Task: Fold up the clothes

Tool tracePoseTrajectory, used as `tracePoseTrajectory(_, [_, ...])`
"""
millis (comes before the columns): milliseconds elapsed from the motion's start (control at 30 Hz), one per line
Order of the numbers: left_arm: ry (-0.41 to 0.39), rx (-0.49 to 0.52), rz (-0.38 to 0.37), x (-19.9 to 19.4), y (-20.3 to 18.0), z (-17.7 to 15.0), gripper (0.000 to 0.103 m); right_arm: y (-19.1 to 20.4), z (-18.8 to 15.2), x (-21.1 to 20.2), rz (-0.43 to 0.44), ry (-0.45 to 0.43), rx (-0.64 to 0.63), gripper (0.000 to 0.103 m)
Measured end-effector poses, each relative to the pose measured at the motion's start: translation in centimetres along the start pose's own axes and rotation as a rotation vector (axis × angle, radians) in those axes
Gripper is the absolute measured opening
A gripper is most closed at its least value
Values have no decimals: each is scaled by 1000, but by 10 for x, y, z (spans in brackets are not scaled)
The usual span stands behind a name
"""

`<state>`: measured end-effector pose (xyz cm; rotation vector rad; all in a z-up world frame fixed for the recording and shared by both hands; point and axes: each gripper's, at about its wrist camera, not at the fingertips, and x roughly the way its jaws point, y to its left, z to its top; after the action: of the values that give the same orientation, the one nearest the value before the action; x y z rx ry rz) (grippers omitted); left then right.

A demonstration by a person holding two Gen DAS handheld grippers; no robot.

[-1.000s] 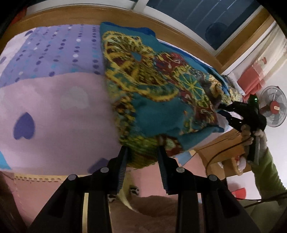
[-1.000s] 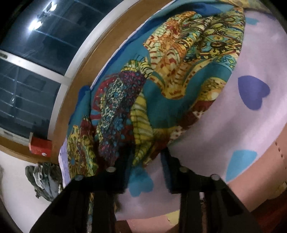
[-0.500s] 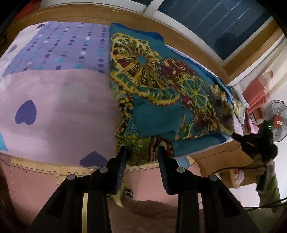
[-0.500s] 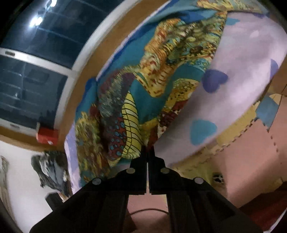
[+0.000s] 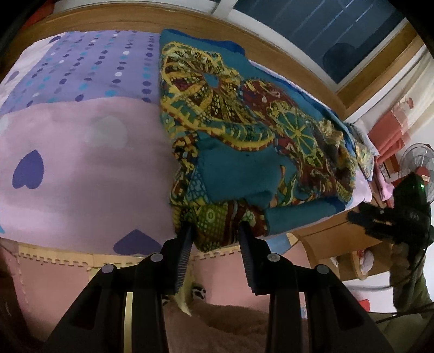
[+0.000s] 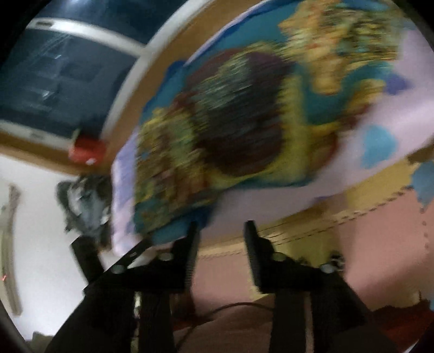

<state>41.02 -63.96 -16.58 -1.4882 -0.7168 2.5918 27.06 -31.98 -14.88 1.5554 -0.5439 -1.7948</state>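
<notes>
A teal garment (image 5: 244,168) with yellow and red patterns lies folded on the lilac heart-print bedsheet (image 5: 81,168). Its near corner hangs over the bed's edge, bunched between the fingers of my left gripper (image 5: 214,232), which is shut on it. In the blurred right wrist view the garment (image 6: 238,116) lies ahead. The jaws of my right gripper (image 6: 222,226) are opening, with nothing between them and the cloth's teal edge just off the left finger. From the left wrist view the right gripper (image 5: 360,217) hovers off the bed's right end, apart from the garment.
A wooden bed frame (image 5: 135,21) and dark windows (image 5: 339,32) run behind the bed. A fan (image 5: 417,163) and pink items stand at the right. Pink and yellow foam floor mats (image 6: 352,239) lie below. A red box (image 6: 86,152) and a dark clothes heap (image 6: 84,201) sit at the left.
My right gripper shut, then opened and drew back from the garment's end, which now lies on the bed. My left gripper has stayed on the near corner.
</notes>
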Motion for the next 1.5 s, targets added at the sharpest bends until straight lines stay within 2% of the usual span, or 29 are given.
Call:
tracePoseTrajectory(267, [-62, 9, 55, -17, 16, 3, 34, 25, -1, 89, 174, 179, 39, 39])
tracePoseTrajectory(333, [-53, 8, 32, -14, 22, 8, 34, 35, 3, 105, 242, 194, 51, 39])
tracePoseTrajectory(367, [-46, 18, 19, -11, 23, 10, 34, 40, 7, 108, 256, 189, 48, 37])
tracePoseTrajectory(400, [-39, 26, 6, -8, 25, 12, 34, 45, 11, 111, 266, 182, 43, 27])
tracePoseTrajectory(433, [-35, 27, -5, -5, 27, 15, 34, 52, 16, 110, 280, 174, 29, 10])
tracePoseTrajectory(467, [-32, 28, -16, -2, 28, 18, 34, 58, 22, 108, 295, 166, 14, 6])
tracePoseTrajectory(633, [-69, -37, -111, -5, 42, 27, 39, 82, 59, 91, 321, 73, 16, 5])
tracePoseTrajectory(767, [-55, -55, -161, -1, 47, 28, 41, 92, 84, 98, 236, 41, -8, 5])
tracePoseTrajectory(933, [-54, -40, -158, 5, 41, 31, 41, 92, 80, 107, 181, 49, -53, 5])
tracePoseTrajectory(967, [-55, -41, -154, 6, 40, 31, 29, 90, 76, 108, 173, 54, -63, 5])
tracePoseTrajectory(1000, [-56, -42, -150, 8, 38, 31, 6, 88, 72, 107, 165, 61, -73, 5])
tracePoseTrajectory(1233, [-65, -128, -137, -16, 30, 24, 3, 84, 54, 85, 172, 32, -132, 6])
tracePoseTrajectory(1367, [-21, -260, -168, -31, 43, 19, 3, 89, 50, 72, 186, 15, -185, 6])
tracePoseTrajectory(1500, [21, -354, -161, -32, 63, 8, 1, 91, 34, 71, 125, 40, -270, 6])
